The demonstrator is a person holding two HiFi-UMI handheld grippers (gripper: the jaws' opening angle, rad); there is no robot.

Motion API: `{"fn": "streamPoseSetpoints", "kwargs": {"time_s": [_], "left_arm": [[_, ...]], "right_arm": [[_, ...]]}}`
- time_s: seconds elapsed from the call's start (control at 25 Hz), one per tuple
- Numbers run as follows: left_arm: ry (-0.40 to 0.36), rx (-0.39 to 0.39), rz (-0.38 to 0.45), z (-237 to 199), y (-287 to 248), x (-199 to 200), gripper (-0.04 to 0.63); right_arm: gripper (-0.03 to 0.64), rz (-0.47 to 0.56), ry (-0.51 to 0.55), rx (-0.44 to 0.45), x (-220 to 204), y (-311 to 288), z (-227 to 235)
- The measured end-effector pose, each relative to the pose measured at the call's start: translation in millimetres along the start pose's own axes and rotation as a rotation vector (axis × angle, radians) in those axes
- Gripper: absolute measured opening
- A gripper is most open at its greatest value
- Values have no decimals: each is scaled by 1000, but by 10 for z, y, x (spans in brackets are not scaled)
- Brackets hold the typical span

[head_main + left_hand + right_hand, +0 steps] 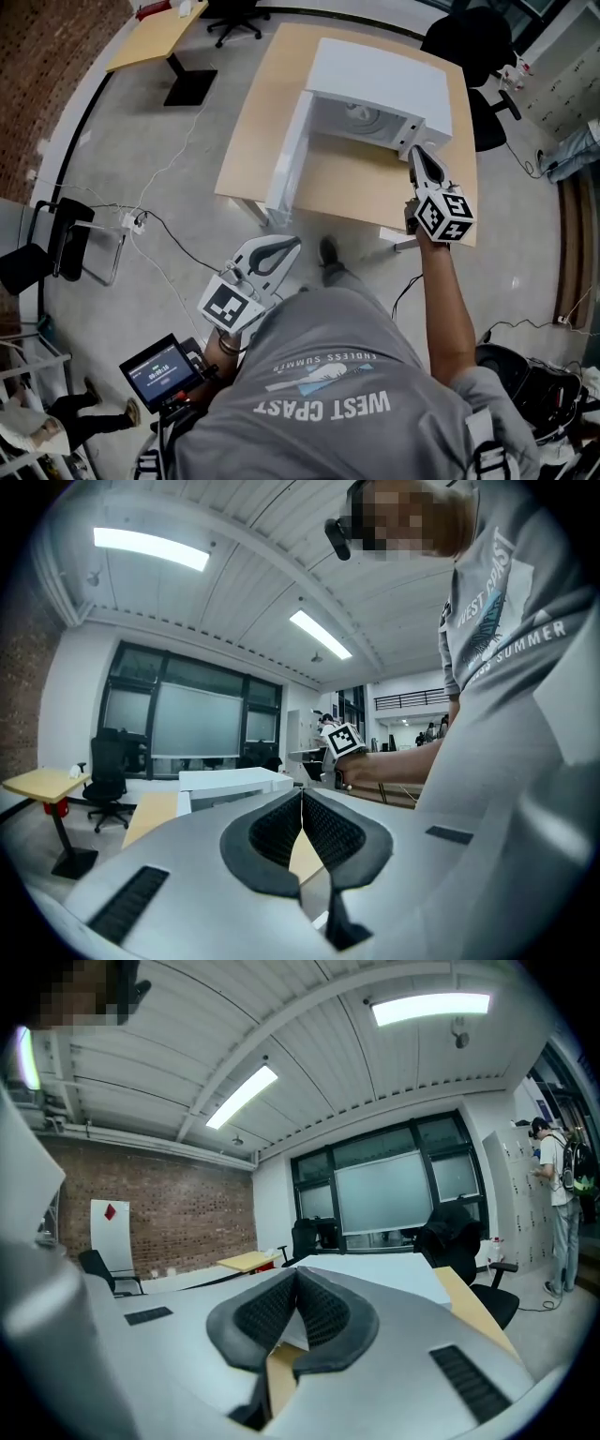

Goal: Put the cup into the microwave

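Cup (362,114): looks like the pale round shape inside the microwave (380,80) cavity, seen from above through the open front. It could be the turntable instead, the view's too small to be sure. There's no cup anywhere else on the table (246,141) or in either tool, so I'd judge the placing done. Door (285,169) hangs wide open on the left of the cavity in the head view. Right gripper (414,152): jaws closed together, nothing between them, tip just beside the microwave's front right corner, outside the cavity. Left gripper (292,244): also closed and empty, held low near the person's body, well apart from the table. Risks from here: the right tool's tip clips that corner on a sideways move and shifts the box. A hard shove on the door could slide the microwave on the table and tip the cup. The door stays open, if closing counts.
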State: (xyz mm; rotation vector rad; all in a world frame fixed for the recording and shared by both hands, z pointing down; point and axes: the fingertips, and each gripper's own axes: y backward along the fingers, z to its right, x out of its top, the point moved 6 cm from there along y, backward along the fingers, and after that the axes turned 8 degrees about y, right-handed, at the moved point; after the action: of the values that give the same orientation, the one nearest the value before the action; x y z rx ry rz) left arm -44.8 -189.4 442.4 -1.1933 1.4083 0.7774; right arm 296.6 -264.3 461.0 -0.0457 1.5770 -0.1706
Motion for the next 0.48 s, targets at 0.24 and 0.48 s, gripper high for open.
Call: {"fn": "streamPoseSetpoints", "kwargs": {"time_s": [0.24, 0.48], "left_arm": [[-22, -74, -9, 196, -84, 20, 21], [-39, -144, -2, 358, -114, 111, 21]], "right_arm": [[18, 47, 41, 106, 380, 641, -174], [18, 72, 22, 194, 611, 1316, -402]]}}
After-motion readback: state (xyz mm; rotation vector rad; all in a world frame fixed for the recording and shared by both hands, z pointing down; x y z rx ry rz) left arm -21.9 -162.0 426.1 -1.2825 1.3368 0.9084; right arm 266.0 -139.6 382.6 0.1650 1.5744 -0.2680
